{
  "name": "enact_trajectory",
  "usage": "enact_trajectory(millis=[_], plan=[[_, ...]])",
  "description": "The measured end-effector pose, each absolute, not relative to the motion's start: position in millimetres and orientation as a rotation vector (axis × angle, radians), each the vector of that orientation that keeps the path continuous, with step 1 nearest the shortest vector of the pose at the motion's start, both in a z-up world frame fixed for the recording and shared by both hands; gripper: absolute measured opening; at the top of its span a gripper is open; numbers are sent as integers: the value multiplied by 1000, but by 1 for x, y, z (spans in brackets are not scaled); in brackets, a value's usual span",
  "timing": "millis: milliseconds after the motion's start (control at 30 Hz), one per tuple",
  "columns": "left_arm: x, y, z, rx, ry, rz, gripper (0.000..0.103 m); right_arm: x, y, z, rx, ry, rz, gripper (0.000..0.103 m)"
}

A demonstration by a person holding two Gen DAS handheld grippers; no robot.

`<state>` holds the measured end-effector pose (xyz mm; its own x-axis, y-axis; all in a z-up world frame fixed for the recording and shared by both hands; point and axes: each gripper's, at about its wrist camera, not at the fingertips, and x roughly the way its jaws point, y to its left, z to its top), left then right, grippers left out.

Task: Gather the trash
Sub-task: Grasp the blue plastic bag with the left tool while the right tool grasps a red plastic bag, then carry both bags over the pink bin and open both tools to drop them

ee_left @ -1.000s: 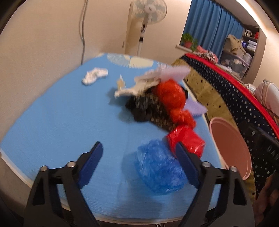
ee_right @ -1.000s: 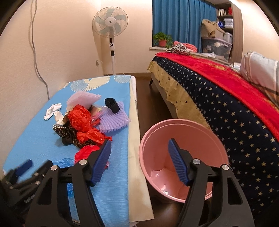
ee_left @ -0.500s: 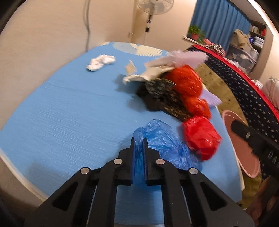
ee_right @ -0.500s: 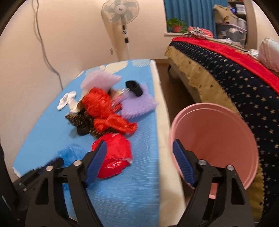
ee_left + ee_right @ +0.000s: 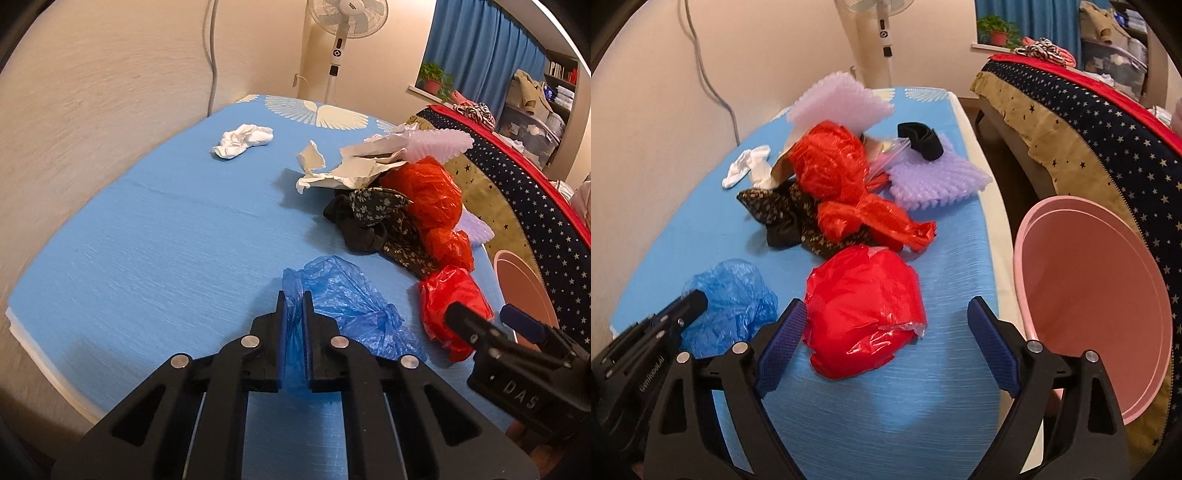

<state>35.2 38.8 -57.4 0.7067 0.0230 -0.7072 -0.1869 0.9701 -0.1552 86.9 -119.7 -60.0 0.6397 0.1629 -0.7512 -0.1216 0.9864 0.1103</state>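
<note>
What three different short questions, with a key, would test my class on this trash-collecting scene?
1. True or false: the left gripper is shut on the blue plastic bag.
2. Which item lies between the right gripper's opening jaws, untouched? A) white sock B) red plastic bag C) purple foam sheet
3. Fill in: the container beside the blue mat is a pink ____.

Key
1. True: its pads pinch a fold of the bag.
2. B, the red plastic bag.
3. Bucket: the pink bucket stands between the mat and the bed.
</note>
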Motion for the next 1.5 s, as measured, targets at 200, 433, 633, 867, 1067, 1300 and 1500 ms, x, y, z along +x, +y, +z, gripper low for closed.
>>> enact_trajectory(millis=[200, 433, 633, 867, 1067, 1300, 1500], plan=[[32, 37, -54, -215, 768, 110, 7, 84, -115, -59, 19, 870, 188, 64], [28, 37, -44, -223, 742, 96, 7, 77, -125, -48, 45, 852, 186, 61], [22, 30, -31, -212, 707, 74, 7, 65, -138, -27, 61, 804, 157, 61], [15, 8, -6, -172, 650, 31, 7, 58, -162, -4, 86, 753, 92, 61], [17, -14, 9, -135, 605, -27, 7, 55, -182, 13, 100, 705, 25, 61], [28, -40, 18, -123, 576, -108, 7, 56, -214, 29, 125, 652, -85, 61], [42, -65, 20, -129, 571, -196, 7, 56, -242, 34, 143, 631, -183, 61]])
